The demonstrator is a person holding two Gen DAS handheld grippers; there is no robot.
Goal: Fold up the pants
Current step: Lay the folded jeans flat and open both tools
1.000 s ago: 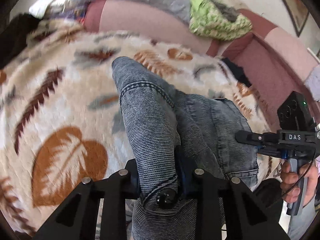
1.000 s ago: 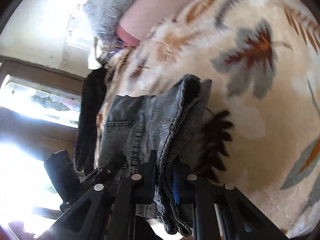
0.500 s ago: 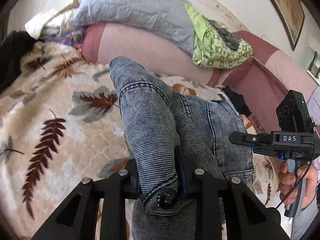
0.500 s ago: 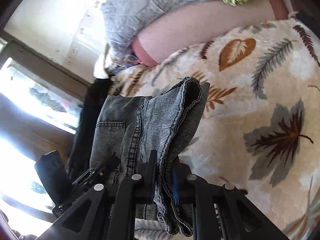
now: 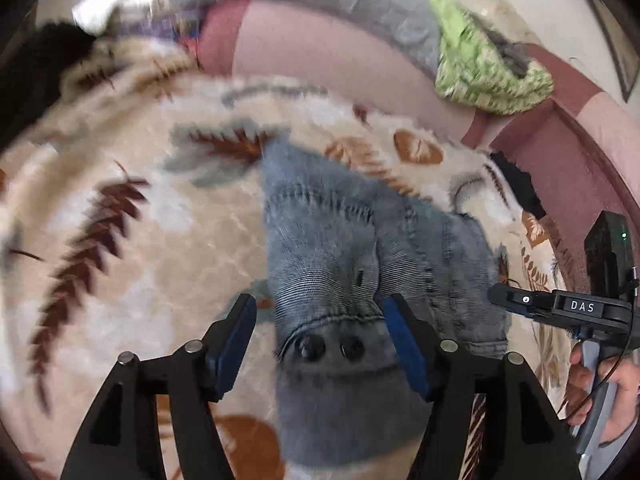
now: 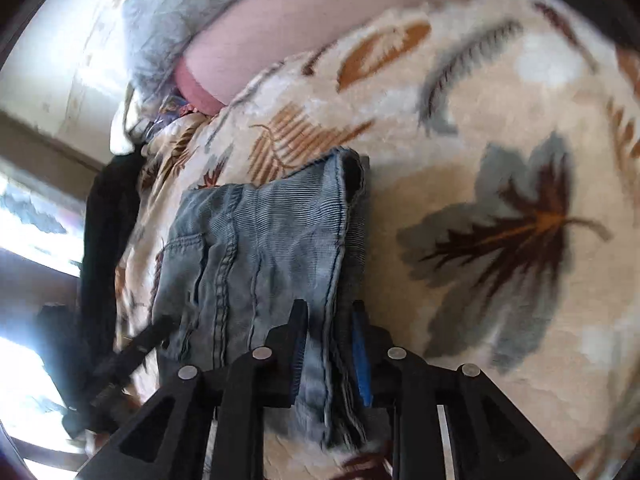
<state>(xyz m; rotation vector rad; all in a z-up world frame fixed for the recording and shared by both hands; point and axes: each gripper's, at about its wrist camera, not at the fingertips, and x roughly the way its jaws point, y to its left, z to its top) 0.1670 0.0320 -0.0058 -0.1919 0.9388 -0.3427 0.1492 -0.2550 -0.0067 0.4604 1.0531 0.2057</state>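
Folded blue-grey denim pants lie on a cream leaf-print blanket. My left gripper straddles the buttoned waistband end; its jaws are opening, the pants lie between them, and a gap shows beside the left pad. The right gripper comes in from the right, held by a hand. In the right wrist view the pants lie as a flat stack. My right gripper has the hem edge between its blue pads; the jaws are opening and the cloth sits loose. The left gripper shows dark at lower left.
A pink bolster, a grey quilted pillow and a green patterned cloth line the far side. A black garment lies on the blanket's edge by a bright window.
Both grippers carried the pants down onto the blanket, then let go: the left jaws spread wide off the waistband and the right jaws parted a little.
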